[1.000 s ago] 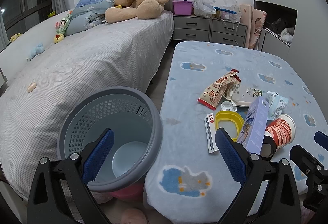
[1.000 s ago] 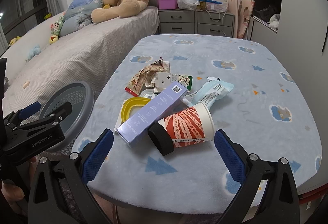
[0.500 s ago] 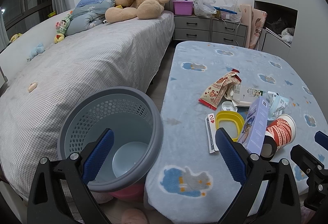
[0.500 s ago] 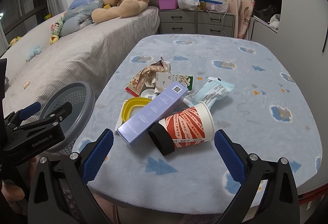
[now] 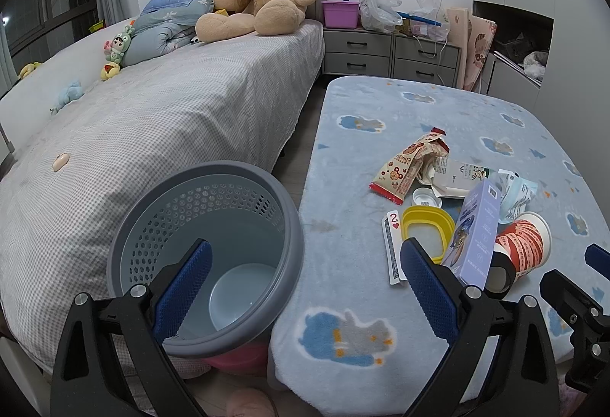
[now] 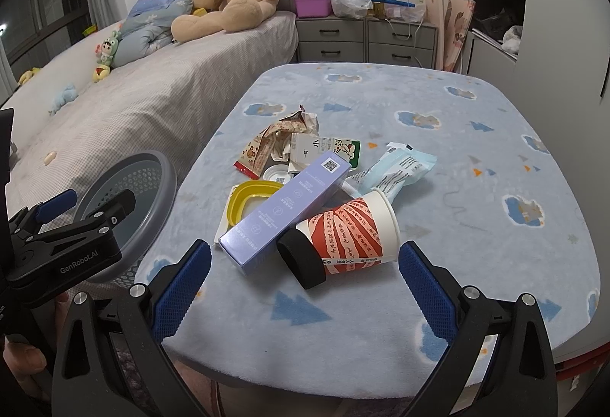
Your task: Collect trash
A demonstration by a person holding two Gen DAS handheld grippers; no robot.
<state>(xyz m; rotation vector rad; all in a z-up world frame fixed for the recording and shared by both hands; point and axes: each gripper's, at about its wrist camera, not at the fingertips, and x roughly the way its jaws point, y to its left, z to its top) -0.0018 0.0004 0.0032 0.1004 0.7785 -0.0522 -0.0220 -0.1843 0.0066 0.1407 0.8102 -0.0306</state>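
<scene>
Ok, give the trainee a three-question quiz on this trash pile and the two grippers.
1. True or false: the red-striped white paper cup stands upright on the blue fleece-covered table.
2. What rests across the oval yellow plastic lid? A) long lilac cardboard box B) teddy bear C) purple tub
3. Fill in: the round grey perforated plastic bin holds ____ trash so far.

Key
1. False: it lies on its side.
2. A.
3. No; only its pale base shows. The left gripper and right gripper are both open, holding nothing.
</scene>
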